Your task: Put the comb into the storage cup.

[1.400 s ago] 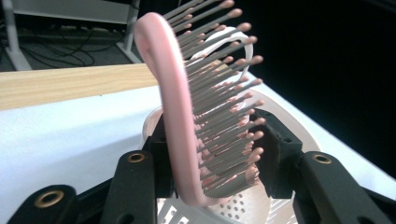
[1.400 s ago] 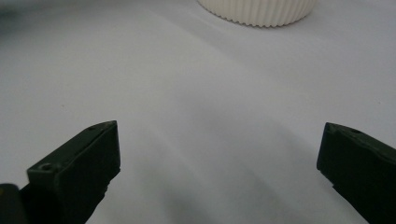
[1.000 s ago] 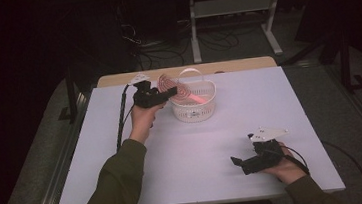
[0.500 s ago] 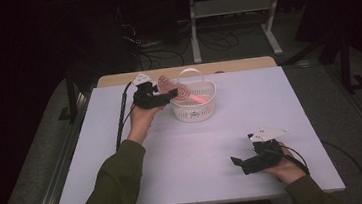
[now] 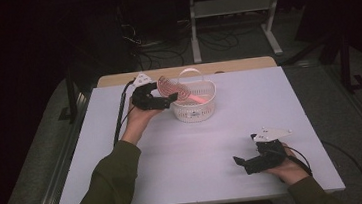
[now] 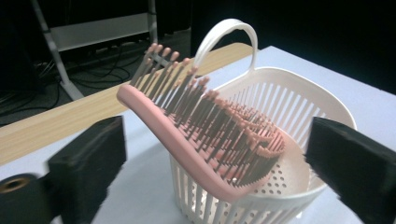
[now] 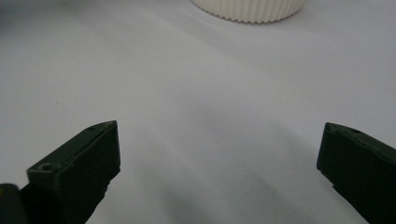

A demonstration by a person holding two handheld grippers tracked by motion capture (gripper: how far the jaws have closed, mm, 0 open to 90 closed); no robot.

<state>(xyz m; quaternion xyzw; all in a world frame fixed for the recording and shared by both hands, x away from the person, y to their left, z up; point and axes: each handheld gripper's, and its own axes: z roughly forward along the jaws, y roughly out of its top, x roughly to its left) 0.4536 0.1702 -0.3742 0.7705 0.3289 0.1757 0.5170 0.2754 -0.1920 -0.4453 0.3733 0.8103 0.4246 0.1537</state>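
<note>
1. I see a white table [image 5: 185,167] with a wooden strip along its far edge; dark room, a metal rack [image 5: 232,6] and cables on the floor behind.
2. Count: 1 basket [image 5: 194,108], 1 pink hairbrush [image 5: 175,90], 2 grippers.
3. Hairbrush leans on the basket rim, head sticking out toward the left gripper [image 5: 168,99].
4. Left gripper's jaws have just been opening; now wide either side of the brush, not pressing it.
5. Right gripper [image 5: 240,162] near the front edge; jaws wide apart, holding nothing.
</note>
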